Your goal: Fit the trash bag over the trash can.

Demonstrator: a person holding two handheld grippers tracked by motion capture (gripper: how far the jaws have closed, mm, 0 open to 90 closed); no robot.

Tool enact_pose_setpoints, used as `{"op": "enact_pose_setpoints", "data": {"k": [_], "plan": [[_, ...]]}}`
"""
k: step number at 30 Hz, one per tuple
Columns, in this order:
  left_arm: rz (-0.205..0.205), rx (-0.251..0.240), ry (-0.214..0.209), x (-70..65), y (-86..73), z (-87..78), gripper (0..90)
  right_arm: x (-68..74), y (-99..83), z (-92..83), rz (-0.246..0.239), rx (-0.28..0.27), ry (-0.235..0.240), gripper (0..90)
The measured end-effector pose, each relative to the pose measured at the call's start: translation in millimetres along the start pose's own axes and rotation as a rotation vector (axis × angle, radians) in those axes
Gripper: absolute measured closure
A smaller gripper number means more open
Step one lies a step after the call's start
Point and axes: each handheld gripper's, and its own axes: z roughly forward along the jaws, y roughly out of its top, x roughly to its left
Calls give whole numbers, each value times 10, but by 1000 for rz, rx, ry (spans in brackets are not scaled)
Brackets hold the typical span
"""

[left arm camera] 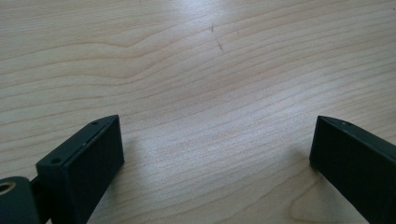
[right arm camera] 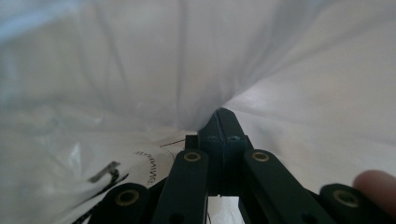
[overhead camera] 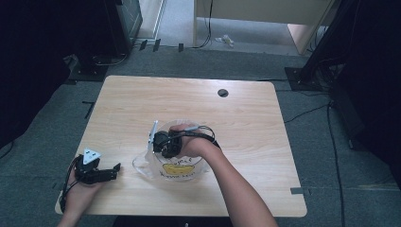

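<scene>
We see a thin plastic bag (overhead camera: pixel 177 166) lying near the middle of the table's front half. It is see-through and whitish, with a yellow picture and dark letters on it. It looks soft and crumpled, not flat. Up close, the bag (right arm camera: pixel 140 70) has many folds that pull together to one pinched spot.

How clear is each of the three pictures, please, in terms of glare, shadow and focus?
High view: even light on the table, dark corners, and the plastic bag small and soft. Left gripper view: sharp wood grain, a pale sheen at the top, soft shadows beside the open left gripper. Right gripper view: the bag's film is bright, washed out and blurred around the shut right gripper.
</scene>
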Motion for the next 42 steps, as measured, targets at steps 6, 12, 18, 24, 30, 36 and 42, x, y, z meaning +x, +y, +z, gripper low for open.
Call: {"op": "enact_pose_setpoints", "data": {"k": [6,12,18,24,30,36,42], "plan": [[2,2,-1,-2,3,1,23,-34,4,118,15,15,30,900],[1,1,-1,-3,2,2,23,-115,-21,214,79,25,84,900],[3,1,-2,-3,3,1,24,-133,-37,271,91,52,120,900],[0,-1,-2,-5,3,3,25,-120,-2,170,97,43,105,900],[1,-1,-3,-5,3,3,25,-44,92,-24,42,27,70,890],[2,1,-3,-4,4,2,25,58,91,-189,3,12,68,887],[1,-1,-3,-5,3,3,26,127,28,-219,-29,54,71,887]]}}
